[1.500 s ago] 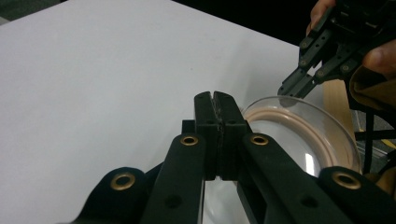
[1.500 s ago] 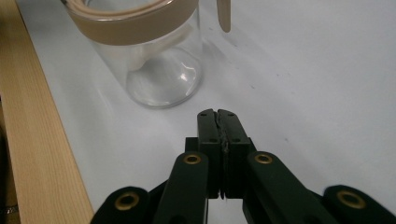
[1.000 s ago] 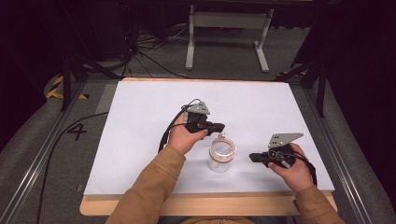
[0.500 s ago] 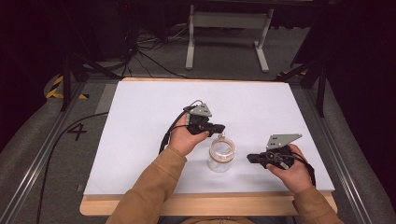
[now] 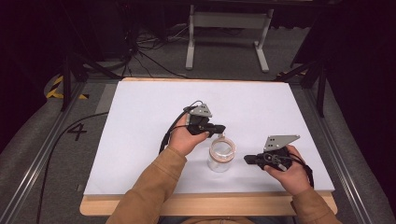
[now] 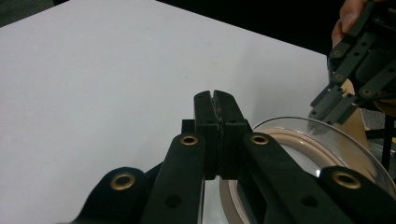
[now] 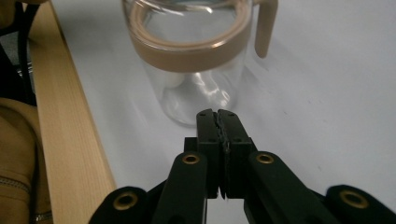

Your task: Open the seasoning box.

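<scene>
1. Wood table edge [image 5: 205, 205], bottom of high view; brown sleeves come in over it. Nothing resting on it.
2. Right gripper [image 5: 248, 159], lower right of centre, high view: jaws pressed together, nothing between them. Tips aimed at jar, close but apart. In right gripper view the closed tips [image 7: 217, 116] sit just short of the glass wall.
3. Glass jar [image 5: 221, 155], clear w/ tan rim band [image 7: 187, 49], upright on white board [image 5: 140, 140], centre-low in high view, between both grippers. Looks empty; open top, no lid seen. Tan tab or handle at upper right of right gripper view [image 7: 262, 28].
4. Left gripper [image 5: 221, 128], just above jar in high view: jaws clenched, empty. Tips over jar's far rim; contact can't be told. Left gripper view: rim [image 6: 299, 140] lower right.
5. Progress, est.: approach stage only. Jar ungrasped, both tools shut; opening a jaw, gripping rim or wall all left to do.
</scene>
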